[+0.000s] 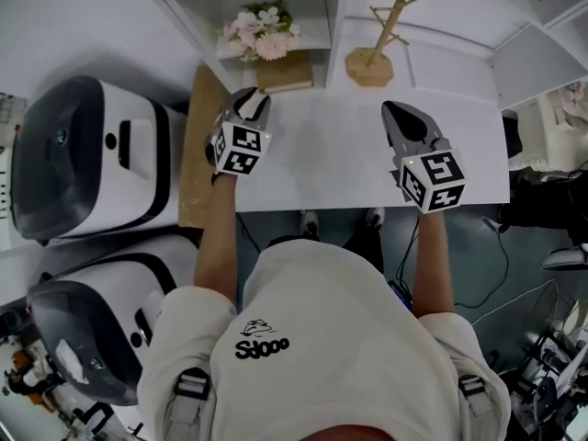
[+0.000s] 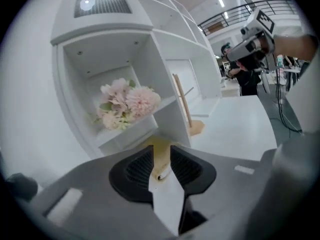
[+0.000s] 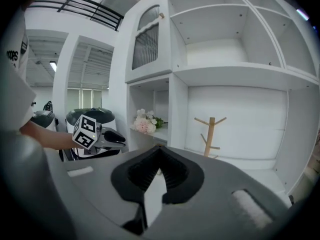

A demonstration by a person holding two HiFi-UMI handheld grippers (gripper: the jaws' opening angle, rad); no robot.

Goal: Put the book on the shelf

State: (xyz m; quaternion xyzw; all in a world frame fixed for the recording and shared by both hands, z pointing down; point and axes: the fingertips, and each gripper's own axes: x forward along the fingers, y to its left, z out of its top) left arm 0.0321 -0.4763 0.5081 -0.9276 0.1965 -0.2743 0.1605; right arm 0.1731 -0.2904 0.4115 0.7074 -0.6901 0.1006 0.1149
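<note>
Book (image 1: 285,72) is lying in the shelf (image 1: 335,16) bay under the flowers (image 1: 262,33), just beyond the left tongs (image 1: 253,97); these are standing narrowly apart, gripping nothing; right tongs (image 1: 392,110) closed, empty; withdrawing straight back should avoid dragging it.

Carrying white shelf unit (image 1: 335,12) along far edge of white table (image 1: 349,168). Holding flowers (image 1: 262,35) in far-left compartment, brown book (image 1: 287,73) lying flat just beneath. Standing in wider compartment to the right: wooden branch stand (image 1: 370,62). Running along table's left edge: brown board (image 1: 196,163).
</note>
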